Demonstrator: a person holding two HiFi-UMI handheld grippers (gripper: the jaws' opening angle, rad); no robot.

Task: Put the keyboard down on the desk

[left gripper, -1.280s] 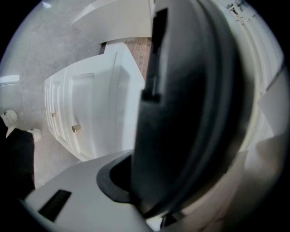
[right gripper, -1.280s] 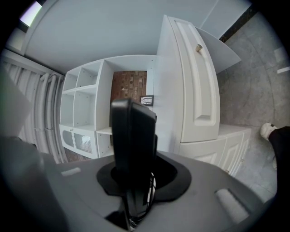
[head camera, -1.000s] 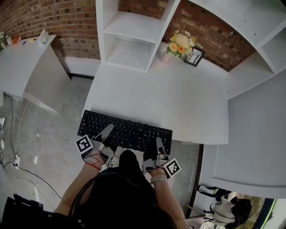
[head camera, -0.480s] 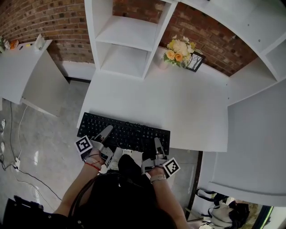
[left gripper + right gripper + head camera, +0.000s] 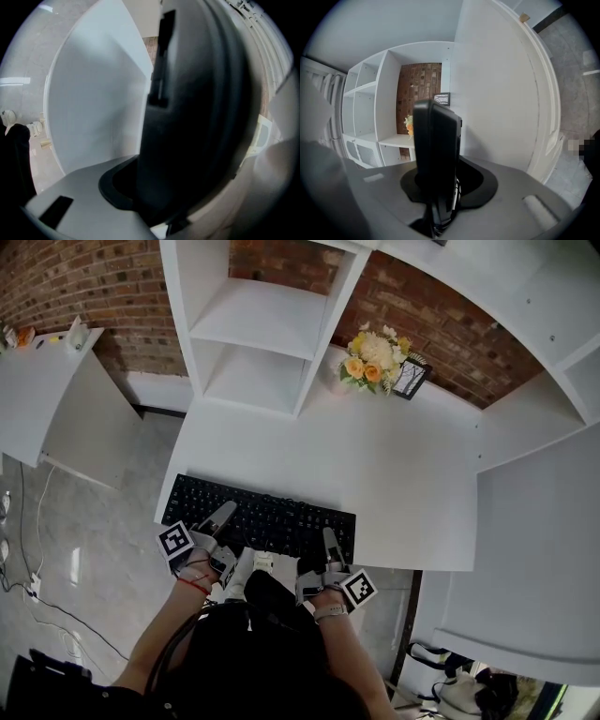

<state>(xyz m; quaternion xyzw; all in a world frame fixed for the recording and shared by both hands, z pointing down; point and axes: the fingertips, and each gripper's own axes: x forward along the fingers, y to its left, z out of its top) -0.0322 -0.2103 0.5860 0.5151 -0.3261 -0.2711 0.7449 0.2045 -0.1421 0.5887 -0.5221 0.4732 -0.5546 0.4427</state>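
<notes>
A black keyboard (image 5: pixel 262 517) hangs level over the front edge of the white desk (image 5: pixel 375 465), partly above the desktop. My left gripper (image 5: pixel 222 517) is shut on its near-left edge, and my right gripper (image 5: pixel 330 542) is shut on its near-right edge. In the left gripper view the keyboard (image 5: pixel 197 117) fills the frame as a dark slab clamped in the jaws, with the desk (image 5: pixel 93 93) behind. In the right gripper view the keyboard (image 5: pixel 436 154) stands edge-on between the jaws.
A white shelf unit (image 5: pixel 262 324) stands at the back of the desk against the brick wall. A flower vase (image 5: pixel 370 352) and a small picture frame (image 5: pixel 411 379) sit at the back right. A second white desk (image 5: pixel 47 381) stands to the left.
The desk and shelves have shifted a little left and down in the head view. The keyboard has come slightly further over the desk's front edge. Both grips are unchanged.
</notes>
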